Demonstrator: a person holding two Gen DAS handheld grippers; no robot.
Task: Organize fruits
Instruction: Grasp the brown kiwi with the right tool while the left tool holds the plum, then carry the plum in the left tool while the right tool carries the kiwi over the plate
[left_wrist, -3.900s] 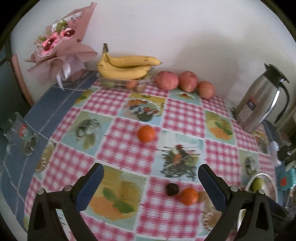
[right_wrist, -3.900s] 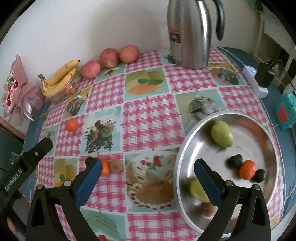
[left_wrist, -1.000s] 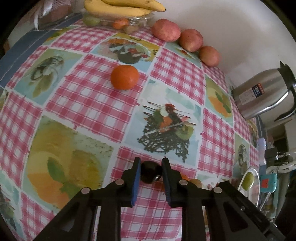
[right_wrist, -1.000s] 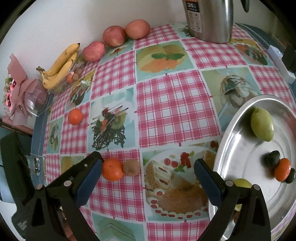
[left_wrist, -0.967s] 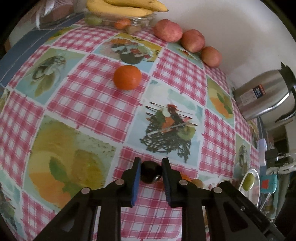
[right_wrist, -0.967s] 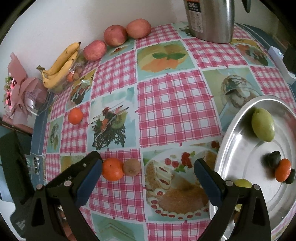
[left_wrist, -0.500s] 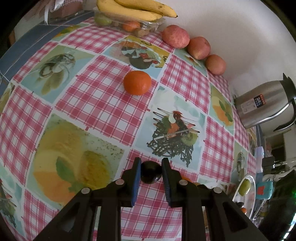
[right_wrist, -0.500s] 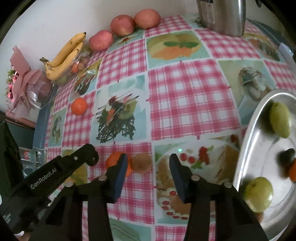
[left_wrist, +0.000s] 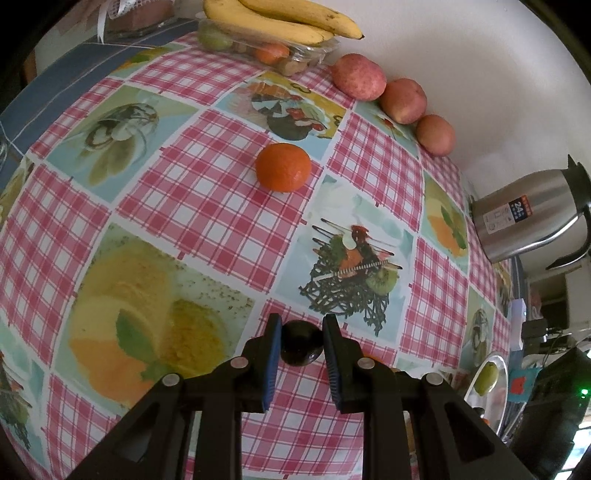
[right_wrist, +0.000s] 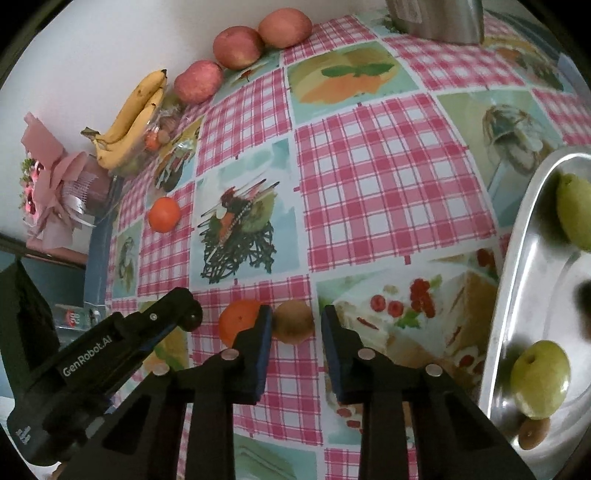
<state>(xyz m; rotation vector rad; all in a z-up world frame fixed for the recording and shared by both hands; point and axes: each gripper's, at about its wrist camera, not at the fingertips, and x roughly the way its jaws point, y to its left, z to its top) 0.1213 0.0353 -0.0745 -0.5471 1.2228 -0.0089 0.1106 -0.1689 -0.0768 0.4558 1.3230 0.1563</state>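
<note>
My left gripper (left_wrist: 300, 343) is shut on a small dark round fruit (left_wrist: 298, 342) and holds it just above the checked tablecloth. In the right wrist view my right gripper (right_wrist: 295, 325) has its jaws close around a brown kiwi (right_wrist: 294, 321) on the cloth, left pad touching, a small gap on the right. An orange (right_wrist: 238, 324) lies just left of the kiwi. The left gripper (right_wrist: 190, 317) shows there at the lower left. Another orange (left_wrist: 283, 167) lies further out. The steel plate (right_wrist: 517, 280) at the right holds green fruits (right_wrist: 540, 378).
Bananas (left_wrist: 288, 18) on a clear fruit box, three red apples (left_wrist: 400, 100) along the wall, a steel kettle (left_wrist: 524, 218) at the right, a pink bouquet (right_wrist: 51, 184) at the far left. A blue cloth (left_wrist: 66, 81) covers the table's left end.
The left gripper closed on the dark fruit and lifted it slightly. The right gripper moved down over the kiwi and its jaws narrowed from wide open to nearly touching it.
</note>
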